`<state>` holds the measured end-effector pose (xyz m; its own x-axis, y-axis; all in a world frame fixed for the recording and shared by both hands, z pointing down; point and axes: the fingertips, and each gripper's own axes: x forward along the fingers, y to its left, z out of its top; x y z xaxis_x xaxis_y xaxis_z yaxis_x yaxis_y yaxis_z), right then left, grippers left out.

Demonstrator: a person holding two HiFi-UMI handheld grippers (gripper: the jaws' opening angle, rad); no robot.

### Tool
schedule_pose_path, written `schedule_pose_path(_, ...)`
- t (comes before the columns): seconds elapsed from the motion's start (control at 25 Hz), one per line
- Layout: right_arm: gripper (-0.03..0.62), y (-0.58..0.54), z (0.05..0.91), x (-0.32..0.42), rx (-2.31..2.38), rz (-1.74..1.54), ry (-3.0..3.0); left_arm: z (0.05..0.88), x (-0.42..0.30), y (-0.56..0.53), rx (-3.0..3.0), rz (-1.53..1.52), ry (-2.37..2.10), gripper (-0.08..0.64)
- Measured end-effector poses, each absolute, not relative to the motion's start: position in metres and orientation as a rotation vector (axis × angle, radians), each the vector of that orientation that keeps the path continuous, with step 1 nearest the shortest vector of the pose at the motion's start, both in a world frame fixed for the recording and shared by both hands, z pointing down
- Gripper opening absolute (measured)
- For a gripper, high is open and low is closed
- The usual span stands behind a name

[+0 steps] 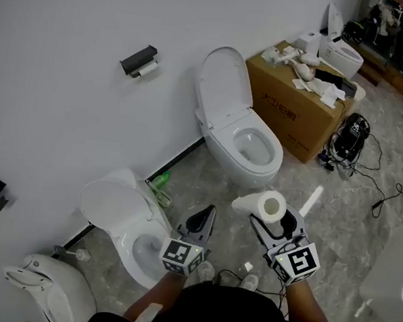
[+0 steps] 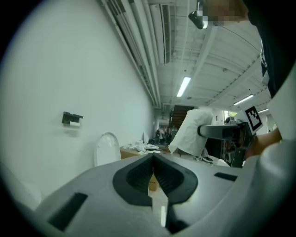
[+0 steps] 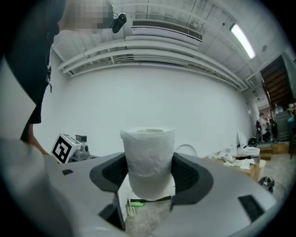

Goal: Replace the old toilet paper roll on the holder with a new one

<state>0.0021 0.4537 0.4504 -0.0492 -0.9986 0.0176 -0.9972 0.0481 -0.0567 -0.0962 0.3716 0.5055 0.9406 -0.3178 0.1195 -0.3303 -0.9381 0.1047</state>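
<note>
A black holder (image 1: 138,58) on the white wall carries a thin old roll (image 1: 148,69); it also shows small in the left gripper view as the holder (image 2: 71,118). My right gripper (image 1: 273,220) is shut on a full white toilet paper roll (image 1: 265,204), held over the floor near the toilets. In the right gripper view the roll (image 3: 149,157) stands upright between the black pads (image 3: 190,173). My left gripper (image 1: 200,226) is shut and holds nothing; its jaws meet in the left gripper view (image 2: 153,172). The held roll (image 2: 191,131) shows to its right.
A toilet with its lid raised (image 1: 239,128) stands against the wall below the holder. A second toilet (image 1: 130,221) and another white fixture (image 1: 49,291) sit nearer me. A cardboard box (image 1: 300,96) with clutter, a black bag (image 1: 353,136) and cables lie at the right.
</note>
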Motion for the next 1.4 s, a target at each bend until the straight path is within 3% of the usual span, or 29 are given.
schedule_pose_path(0.8, 0.285, 0.359, 0.451, -0.006, -2.196, -0.112, 2.11, 0.497, -0.138, 0.269, 3.01, 0.138, -0.51, 0.006)
schedule_pose_path(1.4, 0.285, 0.241, 0.438, 0.115, -2.102, -0.052, 2.244, 0.487, -0.048, 0.14, 2.96, 0.101, -0.728, 0.006)
